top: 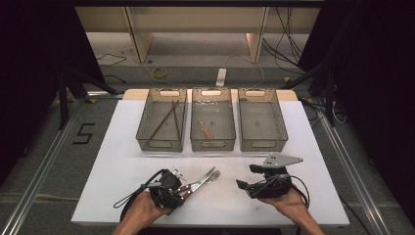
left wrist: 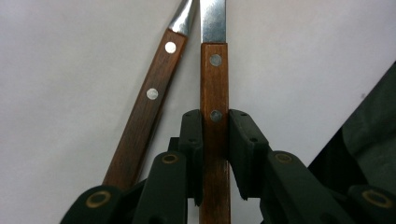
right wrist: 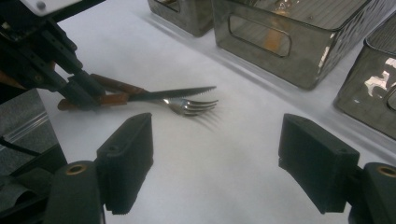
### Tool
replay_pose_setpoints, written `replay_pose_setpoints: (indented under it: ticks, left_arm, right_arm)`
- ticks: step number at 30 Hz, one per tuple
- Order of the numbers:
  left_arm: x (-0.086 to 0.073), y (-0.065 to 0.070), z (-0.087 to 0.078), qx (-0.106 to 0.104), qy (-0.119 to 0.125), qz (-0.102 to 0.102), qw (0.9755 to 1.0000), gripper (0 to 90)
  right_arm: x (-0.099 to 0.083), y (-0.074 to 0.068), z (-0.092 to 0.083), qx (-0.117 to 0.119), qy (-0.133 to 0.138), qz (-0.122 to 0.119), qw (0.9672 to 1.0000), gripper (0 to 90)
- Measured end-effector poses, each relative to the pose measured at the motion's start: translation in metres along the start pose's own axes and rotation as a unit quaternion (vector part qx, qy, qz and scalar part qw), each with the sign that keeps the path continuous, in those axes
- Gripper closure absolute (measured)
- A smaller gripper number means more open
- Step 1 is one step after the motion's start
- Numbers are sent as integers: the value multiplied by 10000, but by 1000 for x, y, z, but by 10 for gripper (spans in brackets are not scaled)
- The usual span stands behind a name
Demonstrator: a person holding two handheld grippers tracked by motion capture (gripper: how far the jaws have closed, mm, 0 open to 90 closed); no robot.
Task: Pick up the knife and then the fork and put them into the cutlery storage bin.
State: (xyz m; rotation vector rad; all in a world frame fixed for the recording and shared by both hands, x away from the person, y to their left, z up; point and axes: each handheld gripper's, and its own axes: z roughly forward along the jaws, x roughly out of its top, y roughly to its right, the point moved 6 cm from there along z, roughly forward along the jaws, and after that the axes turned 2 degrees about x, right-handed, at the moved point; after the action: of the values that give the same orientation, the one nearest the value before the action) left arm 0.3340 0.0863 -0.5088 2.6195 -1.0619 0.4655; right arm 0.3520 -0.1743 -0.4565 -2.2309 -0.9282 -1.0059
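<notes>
Wooden knife handle (left wrist: pixel 215 116) is clamped between the left gripper (left wrist: pixel 215 135) fingers; fork (right wrist: pixel 189 106) lies alongside; right gripper (right wrist: pixel 217 154) fingers are held wide, empty.

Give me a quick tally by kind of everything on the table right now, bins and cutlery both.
Bins: 3 (left bin, middle bin, right bin)
Chopsticks: 2 (chopsticks, in the left bin)
Wooden-handled piece in the middle bin: 1 (utensil, kind unclear)
Knives: 1 (knife, in the left gripper)
Forks: 1 (fork)
Total: 8
</notes>
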Motion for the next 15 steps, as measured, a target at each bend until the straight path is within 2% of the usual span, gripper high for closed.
replay_pose_setpoints:
  ticks: [3,7,10,14,15]
  left_arm:
    - [4,1,-8,-108,292,-78,9995,757]
    - [10,3,-15,-174,584,-49,9981,757]
    - [14,3,-18,-173,842,-95,9963,757]
    - [20,4,-23,-255,1119,-133,9933,756]
    - [21,4,-24,-253,1181,-132,9926,756]
  right_arm:
    - [1,-1,0,16,19,8,10000,271]
    - [2,-4,0,111,83,107,9998,271]
    - [2,-5,2,241,33,398,9989,269]
    - [5,-12,3,406,101,513,9978,267]
    - [6,-15,3,527,97,544,9971,267]
